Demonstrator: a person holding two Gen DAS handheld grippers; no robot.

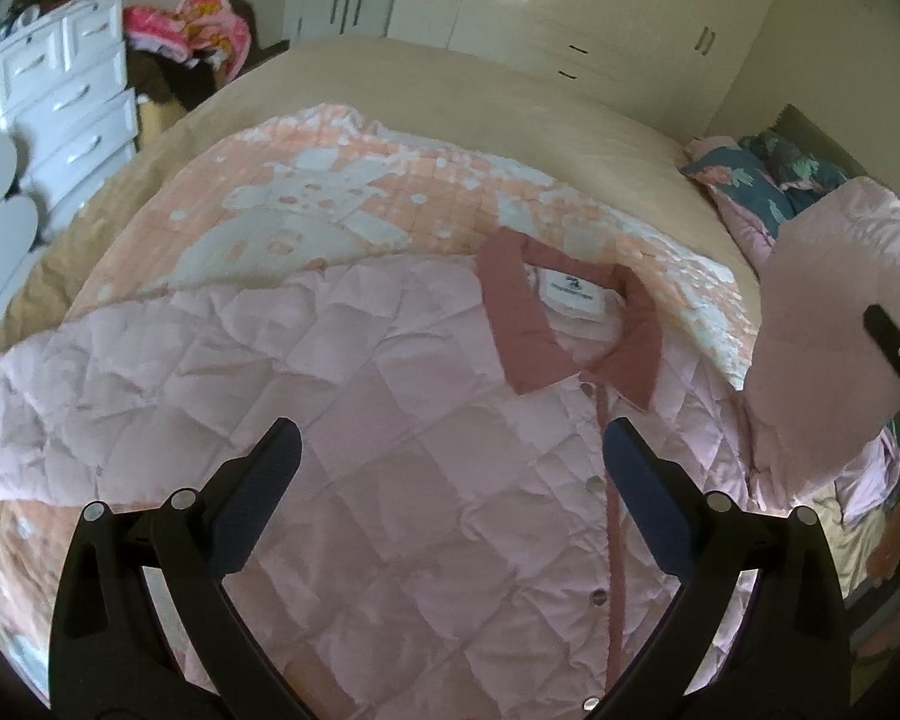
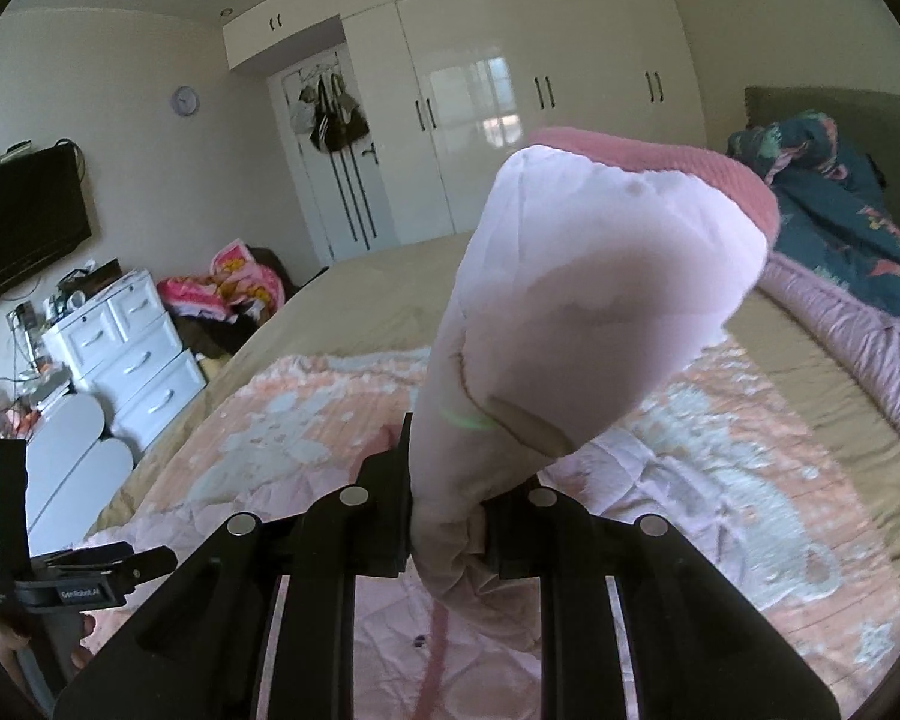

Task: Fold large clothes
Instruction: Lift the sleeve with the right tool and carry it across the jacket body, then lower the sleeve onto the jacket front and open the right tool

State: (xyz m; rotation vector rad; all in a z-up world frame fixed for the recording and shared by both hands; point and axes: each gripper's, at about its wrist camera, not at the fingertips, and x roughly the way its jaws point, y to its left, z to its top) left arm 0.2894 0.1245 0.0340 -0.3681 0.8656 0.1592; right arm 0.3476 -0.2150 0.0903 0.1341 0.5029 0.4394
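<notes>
A pale pink quilted jacket [image 1: 390, 420] lies front up, snapped closed, on a peach and white quilt [image 1: 330, 192] spread over the bed. Its dusty-rose collar [image 1: 570, 330] points toward the far side. My left gripper [image 1: 450, 444] hovers open over the jacket's chest with nothing between its fingers. My right gripper [image 2: 444, 516] is shut on one sleeve [image 2: 600, 300] and holds it up off the bed, so the rose cuff [image 2: 678, 162] stands above the jaws. In the left wrist view that raised sleeve [image 1: 828, 324] hangs at the right. The other sleeve [image 1: 60, 408] lies spread out to the left.
A white chest of drawers [image 1: 72, 96] stands left of the bed, with a heap of pink printed fabric [image 1: 192, 30] behind it. A dark teal floral blanket [image 2: 840, 210] and a pink comforter [image 2: 858, 348] lie at the headboard end. Wardrobe doors [image 2: 510, 120] line the far wall.
</notes>
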